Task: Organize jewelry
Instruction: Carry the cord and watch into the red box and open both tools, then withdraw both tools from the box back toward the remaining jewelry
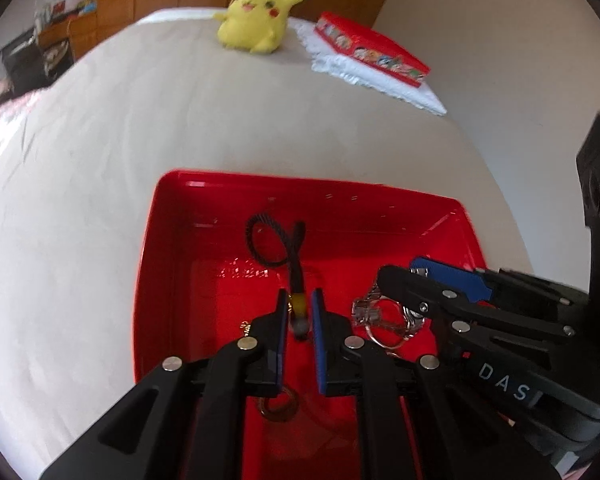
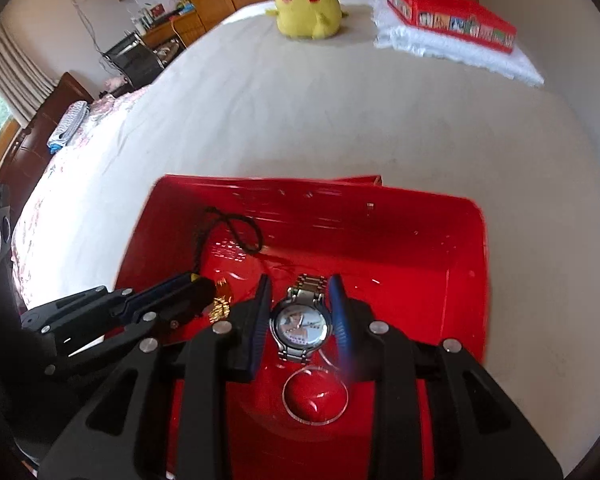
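A red tray (image 1: 152,280) (image 2: 468,280) sits on the white bed. My left gripper (image 1: 299,312) is inside it, jaws narrowly apart around the bead end of a black cord pendant (image 1: 276,240), whose loop also shows in the right wrist view (image 2: 236,232). My right gripper (image 2: 300,300) is open around a silver wristwatch (image 2: 300,324) lying on the tray floor; the watch band and a key ring (image 1: 380,320) show beside it in the left view. A gold chain (image 2: 220,304) lies by the left gripper. A clear ring (image 2: 315,396) and a brown ring (image 1: 278,404) lie nearer me.
A yellow Pikachu plush (image 1: 256,16) (image 2: 308,4) sits at the far end of the bed. A red picture box (image 1: 372,48) (image 2: 452,16) rests on a white lace cloth (image 2: 460,52). Wooden wardrobes and a desk stand behind; a headboard (image 2: 32,132) is on the left.
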A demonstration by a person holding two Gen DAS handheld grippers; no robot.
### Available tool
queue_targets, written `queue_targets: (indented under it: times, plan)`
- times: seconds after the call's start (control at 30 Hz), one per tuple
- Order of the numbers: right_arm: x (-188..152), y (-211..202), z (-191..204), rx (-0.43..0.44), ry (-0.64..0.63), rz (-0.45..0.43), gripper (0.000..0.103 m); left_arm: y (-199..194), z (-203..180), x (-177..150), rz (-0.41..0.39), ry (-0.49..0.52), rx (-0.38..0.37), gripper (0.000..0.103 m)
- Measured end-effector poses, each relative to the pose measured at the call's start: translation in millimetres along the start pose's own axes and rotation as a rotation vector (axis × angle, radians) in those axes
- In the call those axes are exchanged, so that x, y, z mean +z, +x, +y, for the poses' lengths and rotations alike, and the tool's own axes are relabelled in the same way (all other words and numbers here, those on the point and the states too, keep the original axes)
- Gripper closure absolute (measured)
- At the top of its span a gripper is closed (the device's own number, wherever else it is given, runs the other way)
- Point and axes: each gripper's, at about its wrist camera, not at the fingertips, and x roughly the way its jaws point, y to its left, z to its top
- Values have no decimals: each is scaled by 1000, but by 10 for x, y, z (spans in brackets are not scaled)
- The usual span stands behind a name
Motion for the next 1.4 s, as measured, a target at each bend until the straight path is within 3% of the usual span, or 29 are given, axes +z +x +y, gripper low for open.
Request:
queue_targets:
  times: [0.13,0.47,0.53,0.6,0.73,0.8,0.87,1.13,1.4]
  plan:
    - [-34,1,-29,-34,-4,-19,74,-8,56,-5,14,-9,-3,70]
    - [-379,-494,-111,-55,-7,-84,74,-533,65,-337,-56,30,27,69]
    - [-517,-605,-112,-43,-8,-94,74,-695,56,-500,-85,45,40,65]
    - [-685,-720,-93,-35,-16,-106,73,-821,49,-637,-110,55,58,54]
    - [-993,-891,-40,-29,-21,-125,73,-1085,19,-1018,-155,81,106,49]
    - [-1175,-959,-13,-19,-25,-134,68,-1176,8,-1169,-175,86,117,39]
    - [-1321,-1006,8,-19,-30,-146,62,-1257,-14,-1303,-201,96,146,39]
    - [-1863,-1061,107,-4,-44,-130,61,-1600,1,-1789,-282,90,179,29]
    - [-2249,-1111,196,-9,-49,-106,56,-1779,57,-2126,-297,74,190,25]
